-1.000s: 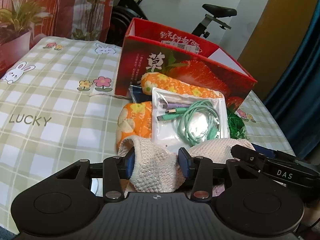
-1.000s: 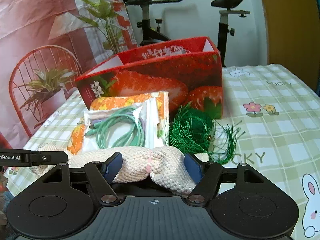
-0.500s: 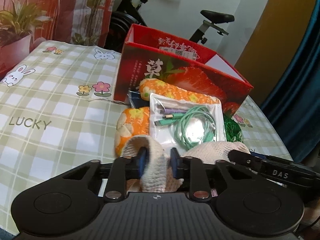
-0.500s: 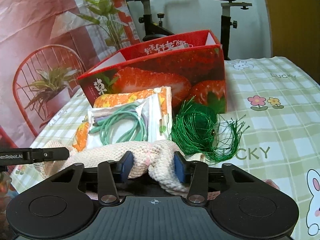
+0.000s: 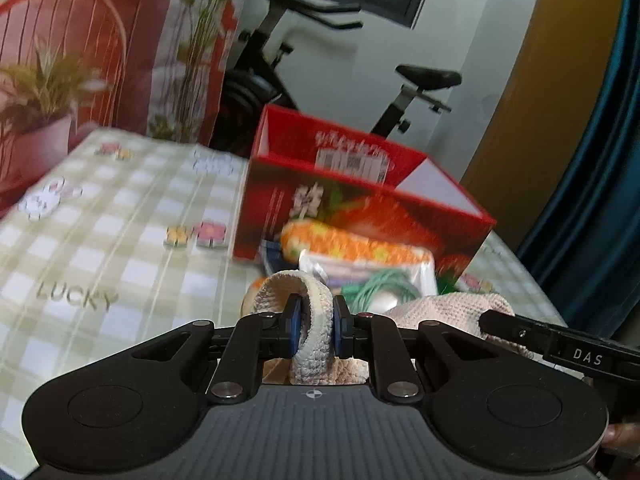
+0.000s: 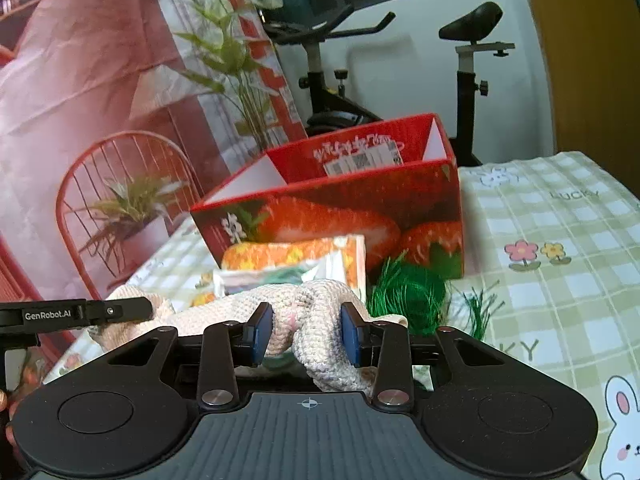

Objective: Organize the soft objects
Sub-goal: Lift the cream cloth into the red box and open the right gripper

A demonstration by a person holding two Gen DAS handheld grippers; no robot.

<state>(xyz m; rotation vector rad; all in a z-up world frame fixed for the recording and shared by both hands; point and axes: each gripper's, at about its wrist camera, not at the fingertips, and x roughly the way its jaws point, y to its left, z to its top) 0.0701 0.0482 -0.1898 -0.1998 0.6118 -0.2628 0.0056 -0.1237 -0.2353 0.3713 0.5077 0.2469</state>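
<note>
A cream knitted cloth hangs between both grippers. My left gripper is shut on one end of it. My right gripper is shut on the other end, lifted off the table. Behind stands an open red strawberry box, also in the right wrist view. In front of the box lie an orange flowered soft item, a clear bag with a green cable and a bundle of green thread.
The table has a green checked cloth with bunnies and flowers. An exercise bike and a pink backdrop with plants stand behind the table. A blue curtain hangs at the right.
Both grippers closed on the knitted cloth and lifted it up from the pile. The views tilted upward and the left one is blurred by motion.
</note>
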